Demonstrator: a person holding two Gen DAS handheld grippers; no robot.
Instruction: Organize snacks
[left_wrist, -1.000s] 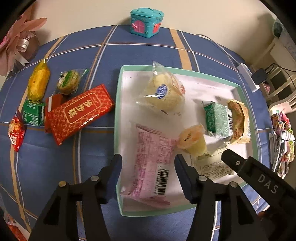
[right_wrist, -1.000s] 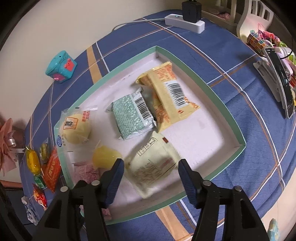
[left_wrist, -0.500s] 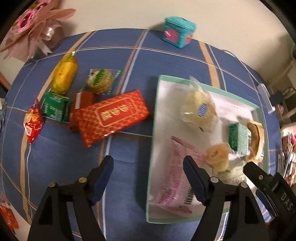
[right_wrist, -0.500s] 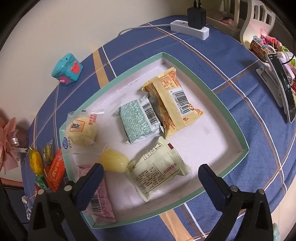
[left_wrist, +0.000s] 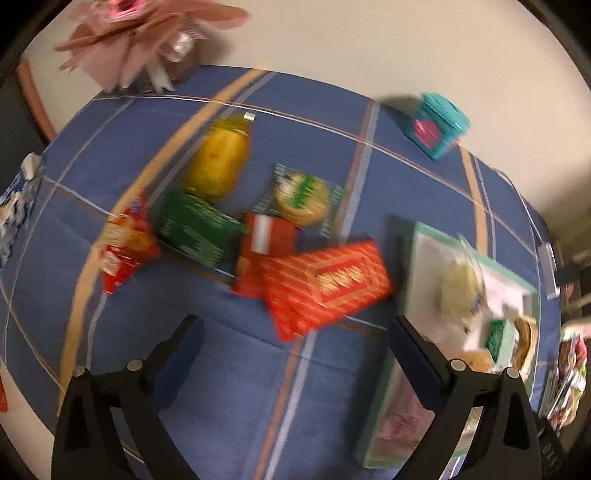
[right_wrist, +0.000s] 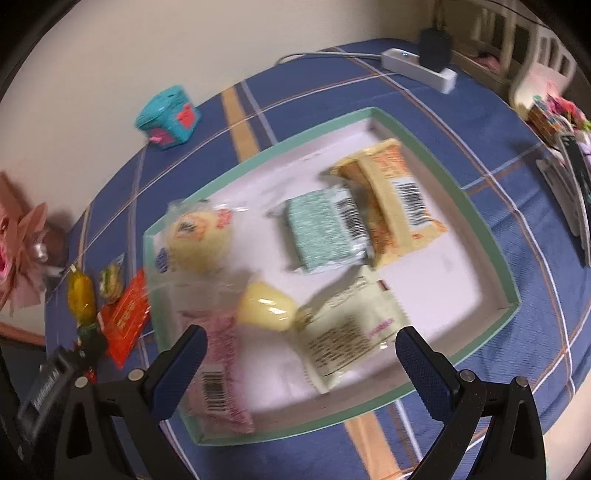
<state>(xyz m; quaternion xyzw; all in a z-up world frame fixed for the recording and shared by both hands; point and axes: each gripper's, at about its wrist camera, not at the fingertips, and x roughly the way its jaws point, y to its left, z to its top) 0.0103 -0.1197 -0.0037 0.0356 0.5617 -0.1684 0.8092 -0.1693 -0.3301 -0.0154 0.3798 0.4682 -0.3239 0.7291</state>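
Observation:
Loose snacks lie on the blue cloth in the left wrist view: a large red pack (left_wrist: 327, 282), a small red pack (left_wrist: 264, 240), a green pack (left_wrist: 194, 229), a yellow candy (left_wrist: 219, 158), a round green-wrapped cake (left_wrist: 303, 199) and a red-orange bag (left_wrist: 123, 240). My left gripper (left_wrist: 295, 343) is open and empty above the cloth, just short of the large red pack. The green-rimmed tray (right_wrist: 480, 229) holds a pink pack (right_wrist: 221, 373), a yellow jelly (right_wrist: 267, 306), a cream pack (right_wrist: 351, 332), a mint pack (right_wrist: 325, 229), an orange pack (right_wrist: 399, 206) and a round bun (right_wrist: 199, 240). My right gripper (right_wrist: 301, 354) is open and empty over the tray's near side.
A teal toy box (left_wrist: 436, 129) stands at the back of the table. A pink paper flower (left_wrist: 147, 37) sits at the back left. A white power strip (right_wrist: 421, 68) lies behind the tray. A chair and small clutter (right_wrist: 554, 122) are at the right edge.
My left gripper has swung left from over the tray to the loose snacks and opened wider. My right gripper has opened wide, letting go of the cream pack, and drawn back a little.

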